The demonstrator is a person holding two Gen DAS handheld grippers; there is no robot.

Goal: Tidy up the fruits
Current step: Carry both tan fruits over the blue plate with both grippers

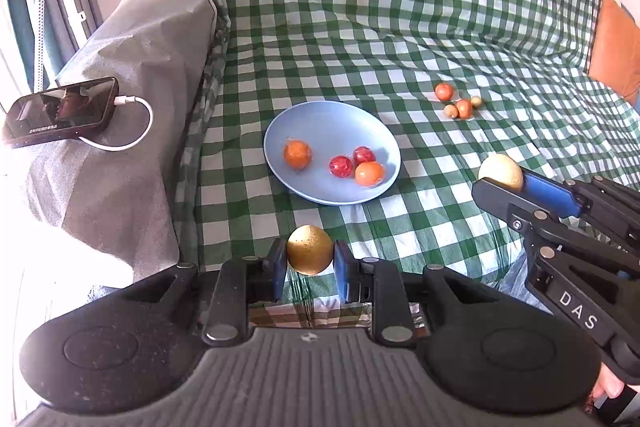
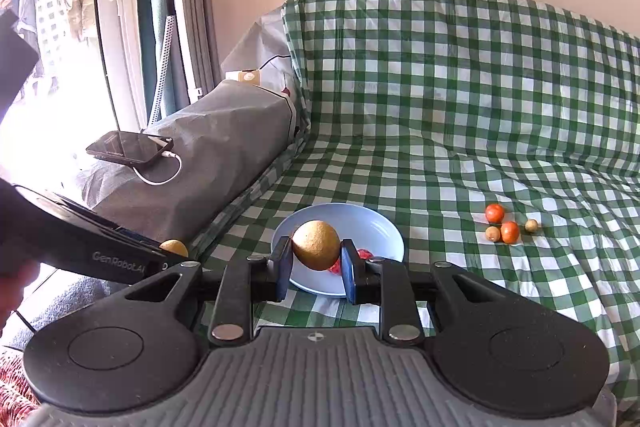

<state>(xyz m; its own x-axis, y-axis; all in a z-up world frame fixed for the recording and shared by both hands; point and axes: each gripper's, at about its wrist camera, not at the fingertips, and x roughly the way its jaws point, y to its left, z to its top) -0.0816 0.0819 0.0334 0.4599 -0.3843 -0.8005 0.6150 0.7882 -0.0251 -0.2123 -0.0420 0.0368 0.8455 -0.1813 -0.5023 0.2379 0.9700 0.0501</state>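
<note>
A light blue plate (image 1: 280, 131) lies on the green checked cloth, holding two orange fruits (image 1: 297, 155) and two red fruits (image 1: 341, 166). My left gripper (image 1: 310, 259) is shut on a golden-brown round fruit (image 1: 310, 254), held in front of the plate. My right gripper (image 2: 316, 259) is shut on a similar golden-brown fruit (image 2: 316, 245), held above the plate's (image 2: 384, 227) near edge. In the left wrist view the right gripper (image 1: 504, 183) holds that fruit (image 1: 500, 171) to the right of the plate. Several small orange and tan fruits (image 1: 458, 101) lie loose at the far right, also in the right wrist view (image 2: 506, 225).
A grey covered armrest (image 1: 132, 75) stands to the left, with a phone (image 1: 60, 111) and its white cable on top. An orange cushion (image 1: 614, 47) is at the far right. A garment steamer (image 2: 164, 27) stands by the window.
</note>
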